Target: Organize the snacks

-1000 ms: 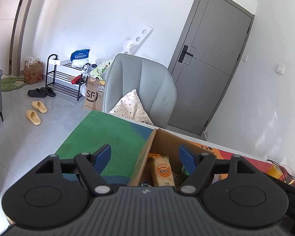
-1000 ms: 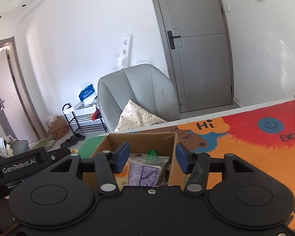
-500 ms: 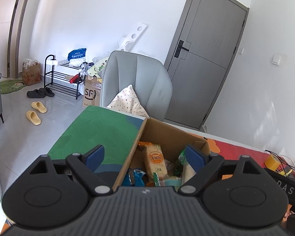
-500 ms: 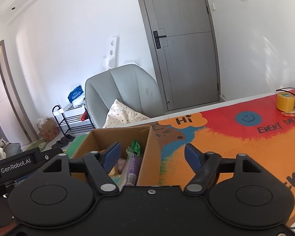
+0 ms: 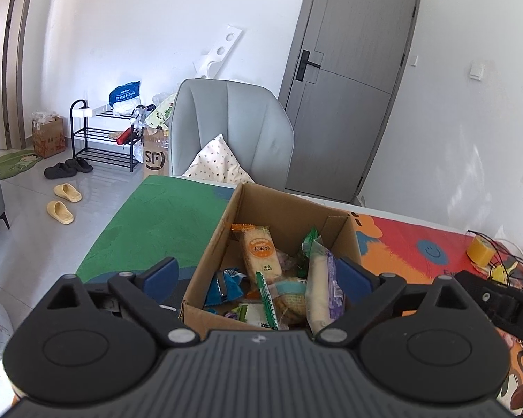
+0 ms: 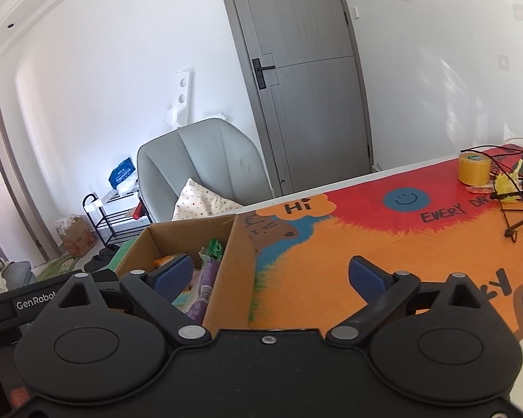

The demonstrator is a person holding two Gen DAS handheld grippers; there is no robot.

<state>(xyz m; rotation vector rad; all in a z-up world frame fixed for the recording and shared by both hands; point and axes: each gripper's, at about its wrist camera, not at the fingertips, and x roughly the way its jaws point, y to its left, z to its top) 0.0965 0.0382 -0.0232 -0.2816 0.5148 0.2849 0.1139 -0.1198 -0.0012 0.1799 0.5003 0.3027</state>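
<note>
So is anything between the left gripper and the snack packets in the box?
Nothing visible blocks it. The left gripper is open, straddling the near left corner of the cardboard box. The snack packets lie uncovered inside. Only the box's near wall sits under the gripper.

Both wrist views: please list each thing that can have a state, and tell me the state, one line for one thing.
Left tool: open, holds nothing, fingers on either side of the box.
Right tool: open, holds nothing, straddles the box's right wall.
Cardboard box: open on top, with snack packs inside.
Orange cracker pack: sealed, lying in the box.
Purple-edged pack: propped against the right wall.
Grey door: shut.
Yellow tape roll: standing on the mat.
</note>
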